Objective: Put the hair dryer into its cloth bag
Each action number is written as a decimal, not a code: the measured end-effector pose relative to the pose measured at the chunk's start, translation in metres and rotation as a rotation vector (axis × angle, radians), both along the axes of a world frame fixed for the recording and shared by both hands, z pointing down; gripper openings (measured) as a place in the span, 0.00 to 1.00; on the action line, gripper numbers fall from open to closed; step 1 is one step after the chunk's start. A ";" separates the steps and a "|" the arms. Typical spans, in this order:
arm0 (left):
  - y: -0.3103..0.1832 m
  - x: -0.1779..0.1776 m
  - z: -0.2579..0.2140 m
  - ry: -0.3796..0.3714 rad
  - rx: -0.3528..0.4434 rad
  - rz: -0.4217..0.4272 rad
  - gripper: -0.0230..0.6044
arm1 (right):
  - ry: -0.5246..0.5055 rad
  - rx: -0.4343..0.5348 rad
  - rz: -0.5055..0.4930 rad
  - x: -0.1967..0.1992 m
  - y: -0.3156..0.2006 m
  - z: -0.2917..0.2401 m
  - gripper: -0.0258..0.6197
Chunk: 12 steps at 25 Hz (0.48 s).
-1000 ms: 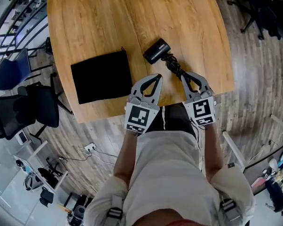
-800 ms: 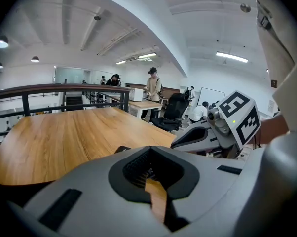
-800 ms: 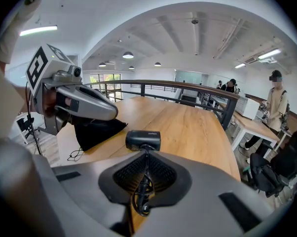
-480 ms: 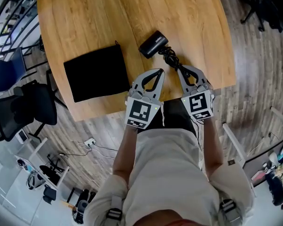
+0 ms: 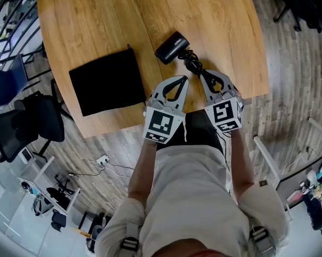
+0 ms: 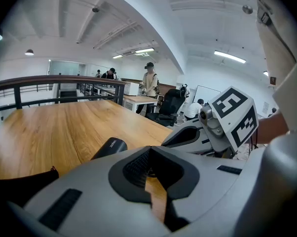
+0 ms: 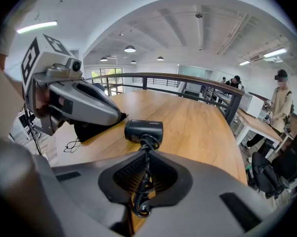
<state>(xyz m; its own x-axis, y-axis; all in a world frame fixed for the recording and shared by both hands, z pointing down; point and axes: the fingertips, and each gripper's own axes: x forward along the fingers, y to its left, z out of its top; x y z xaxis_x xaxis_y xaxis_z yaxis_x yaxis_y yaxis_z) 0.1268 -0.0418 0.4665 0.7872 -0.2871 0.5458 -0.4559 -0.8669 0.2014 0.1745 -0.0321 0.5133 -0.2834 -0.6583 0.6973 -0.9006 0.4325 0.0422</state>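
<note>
Wooden table (image 5: pixel 97 25) below, plank floor (image 5: pixel 289 63) all round. Holds a black cloth bag (image 5: pixel 106 82) lying flat at the left and, near it but apart, a black hair dryer (image 5: pixel 170 47) on its side toward the middle. Trails a coiled cord (image 5: pixel 193 66) back toward the near edge. Right gripper (image 5: pixel 202 74): jaws narrowed tight onto that cord. Left gripper (image 5: pixel 182 79) just beside it: jaws closed tip to tip, nothing between, hovering over the near edge, close to the dryer.
</note>
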 end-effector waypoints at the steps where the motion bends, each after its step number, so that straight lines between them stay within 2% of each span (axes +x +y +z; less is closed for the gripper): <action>1: 0.000 0.001 0.001 -0.001 -0.001 0.002 0.07 | 0.000 -0.002 -0.005 -0.001 -0.001 0.001 0.08; 4: 0.002 0.002 0.004 -0.005 -0.005 0.006 0.07 | 0.001 -0.003 -0.010 -0.002 -0.002 0.004 0.08; 12: 0.002 0.001 0.008 -0.009 -0.015 0.007 0.07 | 0.000 -0.028 -0.023 -0.005 -0.004 0.010 0.19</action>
<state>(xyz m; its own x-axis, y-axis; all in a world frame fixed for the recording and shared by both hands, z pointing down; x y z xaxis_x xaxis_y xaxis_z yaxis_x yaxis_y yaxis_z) 0.1281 -0.0393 0.4745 0.7839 -0.2736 0.5573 -0.4521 -0.8668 0.2104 0.1699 -0.0363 0.5236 -0.2987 -0.6318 0.7152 -0.8904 0.4542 0.0294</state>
